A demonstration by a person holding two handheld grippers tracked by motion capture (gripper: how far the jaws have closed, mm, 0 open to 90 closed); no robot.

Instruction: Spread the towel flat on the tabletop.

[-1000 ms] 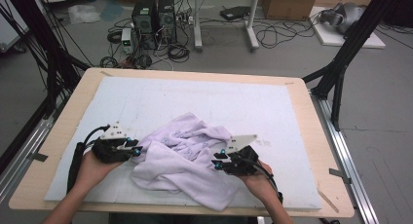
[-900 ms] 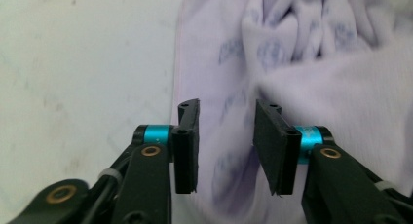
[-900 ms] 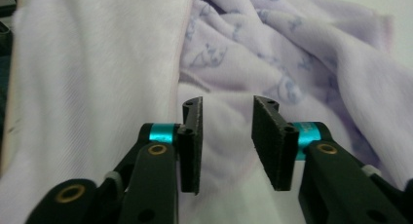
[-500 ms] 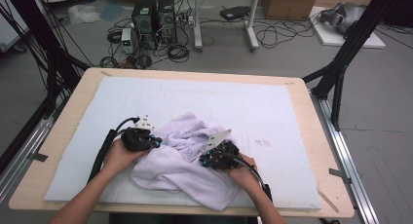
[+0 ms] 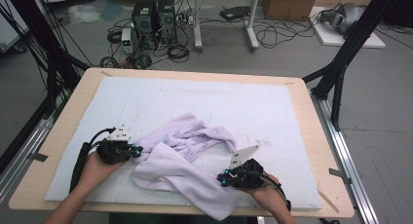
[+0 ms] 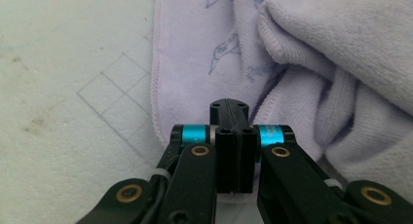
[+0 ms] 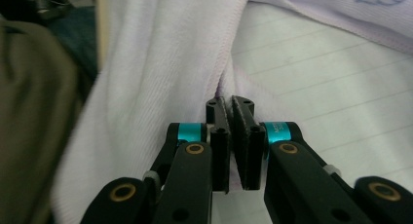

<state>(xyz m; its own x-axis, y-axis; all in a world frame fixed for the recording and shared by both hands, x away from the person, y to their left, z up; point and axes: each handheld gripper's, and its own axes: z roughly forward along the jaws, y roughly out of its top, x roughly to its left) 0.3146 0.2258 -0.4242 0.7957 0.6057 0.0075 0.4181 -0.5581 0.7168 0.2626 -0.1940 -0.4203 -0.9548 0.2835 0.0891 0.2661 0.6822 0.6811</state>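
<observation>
A pale lilac towel lies crumpled on the white mat, with one end hanging over the table's front edge. My left gripper is at the towel's left edge. In the left gripper view its jaws are pressed together where the hem of the towel runs in under their tips. My right gripper is at the towel's near right side. Its jaws have just been closing and now pinch a fold of the towel.
The mat covers a wooden table with bare mat to the right and at the back. Black frame legs stand beside the table. Computers and cables sit on the floor beyond it.
Both hands first moved in over the towel's middle, then drew apart, the right one toward the front right. The towel is now pulled longer between them.
</observation>
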